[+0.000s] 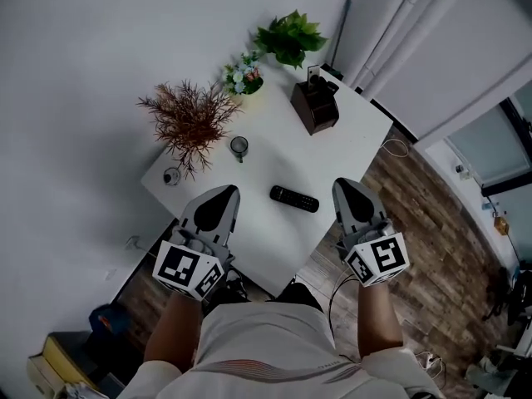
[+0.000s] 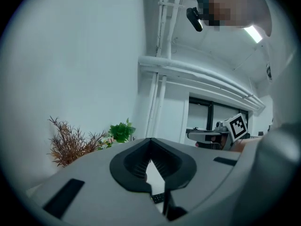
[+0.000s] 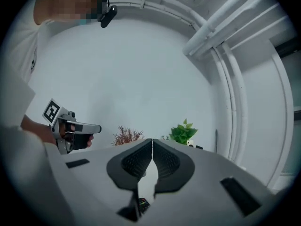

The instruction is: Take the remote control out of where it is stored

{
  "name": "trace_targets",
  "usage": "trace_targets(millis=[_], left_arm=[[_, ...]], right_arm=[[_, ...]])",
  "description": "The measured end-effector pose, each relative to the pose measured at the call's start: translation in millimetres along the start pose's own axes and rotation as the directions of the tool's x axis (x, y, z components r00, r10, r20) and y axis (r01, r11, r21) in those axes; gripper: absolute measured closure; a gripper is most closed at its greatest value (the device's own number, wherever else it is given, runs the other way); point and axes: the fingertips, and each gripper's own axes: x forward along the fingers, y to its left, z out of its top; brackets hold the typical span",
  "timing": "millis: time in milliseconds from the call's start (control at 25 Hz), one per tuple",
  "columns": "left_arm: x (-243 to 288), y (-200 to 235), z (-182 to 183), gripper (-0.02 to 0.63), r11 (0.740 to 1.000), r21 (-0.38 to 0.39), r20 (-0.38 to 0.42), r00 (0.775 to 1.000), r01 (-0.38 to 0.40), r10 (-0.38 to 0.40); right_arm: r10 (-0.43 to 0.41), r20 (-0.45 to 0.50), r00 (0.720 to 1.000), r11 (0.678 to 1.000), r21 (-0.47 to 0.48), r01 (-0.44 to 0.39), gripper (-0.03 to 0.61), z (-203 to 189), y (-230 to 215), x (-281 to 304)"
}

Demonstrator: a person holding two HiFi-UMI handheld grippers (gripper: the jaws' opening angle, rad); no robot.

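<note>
Left tool (image 1: 223,193): clenched, nothing in it.
Right tool (image 1: 349,186): clenched, nothing in it.
Remote control (image 1: 293,199): flat on the table (image 1: 357,140), between both tools, touching neither.
Brown holder (image 1: 314,106): well beyond the tools.

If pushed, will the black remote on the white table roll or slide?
The remote lies flat and looks slim, so it likely slides, not rolls. Its straight shape suggests stiffness. The smooth table may let it skid.

The black remote control (image 1: 294,199) lies flat on the white table (image 1: 349,140), apparently buttons up, near its front edge.
</note>
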Motion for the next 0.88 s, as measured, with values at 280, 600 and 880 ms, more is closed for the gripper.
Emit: trace_targets(millis=[280, 600, 880], left_arm=[[9, -10, 3, 0.606, 1.000, 0.009, 0.002, 1.000, 0.029, -0.029], [11, -15, 0, 0.605, 0.999, 0.016, -0.007, 0.999, 0.045, -0.045], [11, -14, -22, 0.606, 1.000, 0.013, -0.047, 0.999, 0.016, -0.015]], right_arm=[[-0.055, 0.017, 0.998, 0.998, 0.018, 0.055, 0.558, 4, -17, -11], [-0.096, -0.014, 0.995, 0.995, 0.031, 0.096, 0.557, -4, -34, -7], [-0.288, -0.082, 0.954, 0.955, 0.055, 0.292, 0.552, -16, -101, 24]])
